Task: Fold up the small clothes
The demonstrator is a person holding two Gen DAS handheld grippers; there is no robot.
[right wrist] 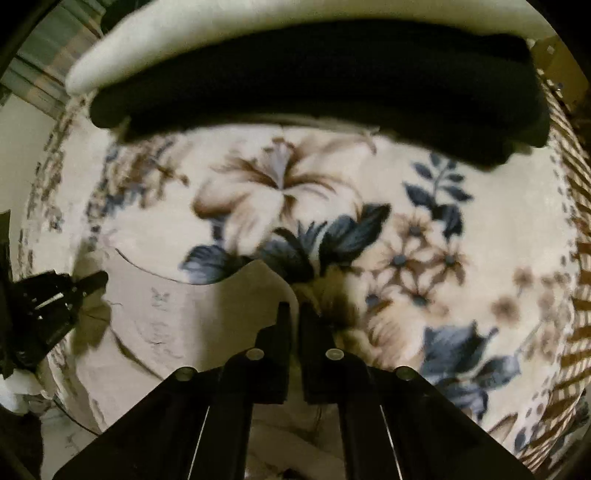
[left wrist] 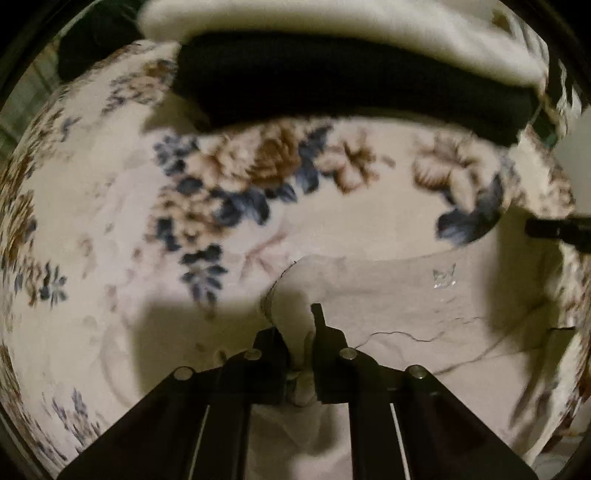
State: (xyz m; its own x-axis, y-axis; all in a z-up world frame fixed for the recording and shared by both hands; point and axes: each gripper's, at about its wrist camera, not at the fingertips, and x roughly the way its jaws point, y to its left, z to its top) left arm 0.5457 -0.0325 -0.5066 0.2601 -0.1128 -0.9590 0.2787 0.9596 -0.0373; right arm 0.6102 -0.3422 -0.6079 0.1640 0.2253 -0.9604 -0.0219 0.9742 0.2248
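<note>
A small white garment [left wrist: 406,314] lies flat on a floral blanket [left wrist: 92,221]. In the left wrist view my left gripper [left wrist: 295,321] points down at the garment's left edge and is shut on a raised fold of the white cloth. The right wrist view shows the same garment [right wrist: 177,314] to the left, its corner lifted up to my right gripper [right wrist: 294,306], whose fingers are pressed together on that corner. Each gripper appears at the edge of the other's view: the right gripper [left wrist: 554,229] and the left gripper [right wrist: 85,284].
A folded black cloth [left wrist: 332,81] lies across the far side of the blanket, with a cream cloth [left wrist: 332,18] behind it; both also appear in the right wrist view, black cloth [right wrist: 314,85] and cream cloth [right wrist: 184,37]. The blanket [right wrist: 406,258] has a brown striped border [right wrist: 576,258] at the right.
</note>
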